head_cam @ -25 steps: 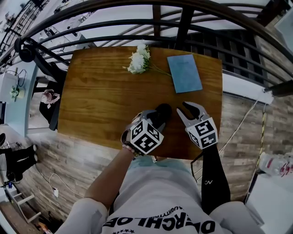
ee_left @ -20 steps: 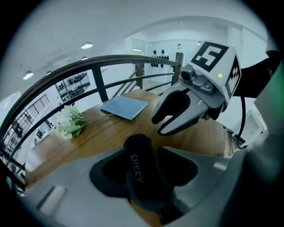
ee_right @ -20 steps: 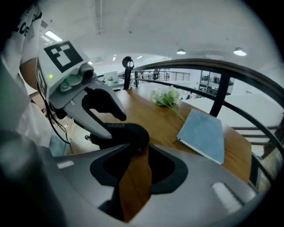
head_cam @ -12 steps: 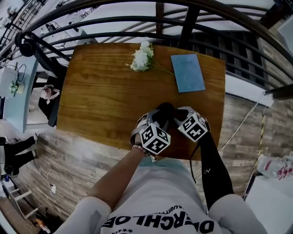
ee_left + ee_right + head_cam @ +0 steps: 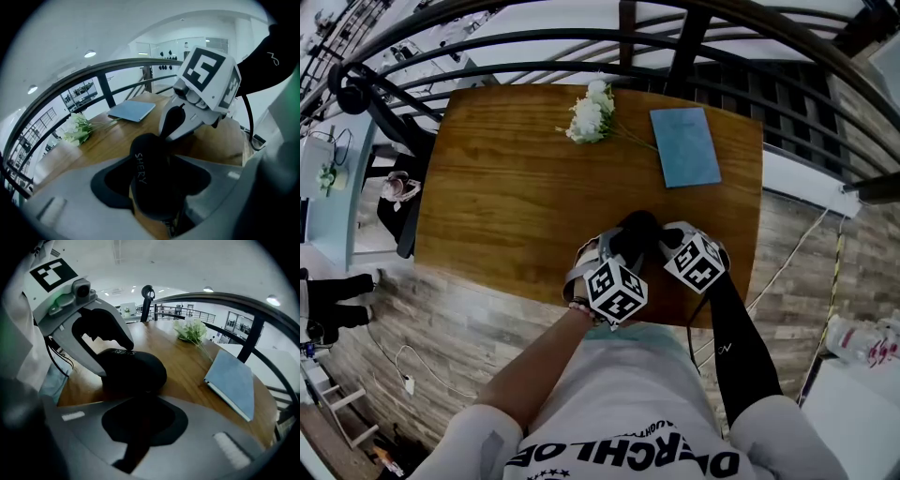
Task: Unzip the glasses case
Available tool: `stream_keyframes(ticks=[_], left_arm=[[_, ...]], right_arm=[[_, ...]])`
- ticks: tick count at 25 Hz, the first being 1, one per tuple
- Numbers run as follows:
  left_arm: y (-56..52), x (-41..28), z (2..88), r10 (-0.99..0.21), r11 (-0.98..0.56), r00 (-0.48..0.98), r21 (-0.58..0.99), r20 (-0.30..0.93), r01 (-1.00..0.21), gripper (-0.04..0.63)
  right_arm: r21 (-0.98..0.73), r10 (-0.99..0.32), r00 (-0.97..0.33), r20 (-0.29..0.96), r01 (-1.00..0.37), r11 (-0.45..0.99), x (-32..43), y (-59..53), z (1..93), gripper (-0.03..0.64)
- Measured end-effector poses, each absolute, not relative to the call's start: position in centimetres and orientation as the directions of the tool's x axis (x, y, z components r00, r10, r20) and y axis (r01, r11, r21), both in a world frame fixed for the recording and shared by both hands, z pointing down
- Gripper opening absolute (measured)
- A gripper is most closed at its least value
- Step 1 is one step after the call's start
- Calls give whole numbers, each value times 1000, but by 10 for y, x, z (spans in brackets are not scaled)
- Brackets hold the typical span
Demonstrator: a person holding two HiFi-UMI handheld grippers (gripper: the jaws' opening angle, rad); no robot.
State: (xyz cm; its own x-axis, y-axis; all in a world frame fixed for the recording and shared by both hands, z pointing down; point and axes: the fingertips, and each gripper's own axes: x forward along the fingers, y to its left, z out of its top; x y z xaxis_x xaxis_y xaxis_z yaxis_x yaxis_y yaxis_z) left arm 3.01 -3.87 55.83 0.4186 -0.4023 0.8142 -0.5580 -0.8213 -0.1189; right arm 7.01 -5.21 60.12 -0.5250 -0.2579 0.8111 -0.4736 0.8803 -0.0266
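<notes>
A black glasses case (image 5: pixel 636 228) printed "SHERY" lies near the front edge of the wooden table (image 5: pixel 506 187). My left gripper (image 5: pixel 614 246) is shut on the case (image 5: pixel 150 168), gripping its sides. My right gripper (image 5: pixel 661 239) has come in from the right, and its tips touch the end of the case (image 5: pixel 133 369). Its pads are pressed together at the zipper line, and the pull itself is barely visible between them. In the left gripper view, the right gripper (image 5: pixel 173 124) leans down onto the case's far end.
A bunch of white flowers (image 5: pixel 591 117) and a blue notebook (image 5: pixel 684 145) lie at the table's far side. Dark metal railings (image 5: pixel 675 56) run behind the table. The person's torso is close to the table's front edge.
One second ago the right gripper stood open to the right of the case. It has since moved left onto the case's end and shut. The left gripper kept its hold.
</notes>
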Motion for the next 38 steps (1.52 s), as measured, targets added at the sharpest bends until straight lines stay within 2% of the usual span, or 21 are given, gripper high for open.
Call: stream_keyframes(ticks=[3,12,16,21,26,30,38], left_arm=[[-29,23,565,-402,-825,395,-140,826,-548,259],[-37,-7,563,-425,-816,370,-173,826,-551,267],[-51,-32,559,-439,-787,369,-153,819,-597,242],[-42,-28,541,-424,-796,472,-70,773,-601,224],[-62,-6,531,-473,-787,508,-87,720,-611,176],[-65,4,546,-420,-793,523,-19,742,-609,120],[-60,1,551,-438,-793,572,1,694,-609,120]], right_arm=[[-32,-266,-529,806,-488,872,71,-43,600,29],[-36,-292,-538,791,-517,855,59,-12,596,29],[-56,-301,-559,772,-532,845,40,-8,590,31],[-49,-308,-529,791,-556,830,39,-5,594,31],[-25,-323,-505,800,-566,824,40,-5,598,31],[-25,-324,-501,803,-570,821,40,-2,600,31],[-49,-344,-503,793,-615,787,39,-3,605,31]])
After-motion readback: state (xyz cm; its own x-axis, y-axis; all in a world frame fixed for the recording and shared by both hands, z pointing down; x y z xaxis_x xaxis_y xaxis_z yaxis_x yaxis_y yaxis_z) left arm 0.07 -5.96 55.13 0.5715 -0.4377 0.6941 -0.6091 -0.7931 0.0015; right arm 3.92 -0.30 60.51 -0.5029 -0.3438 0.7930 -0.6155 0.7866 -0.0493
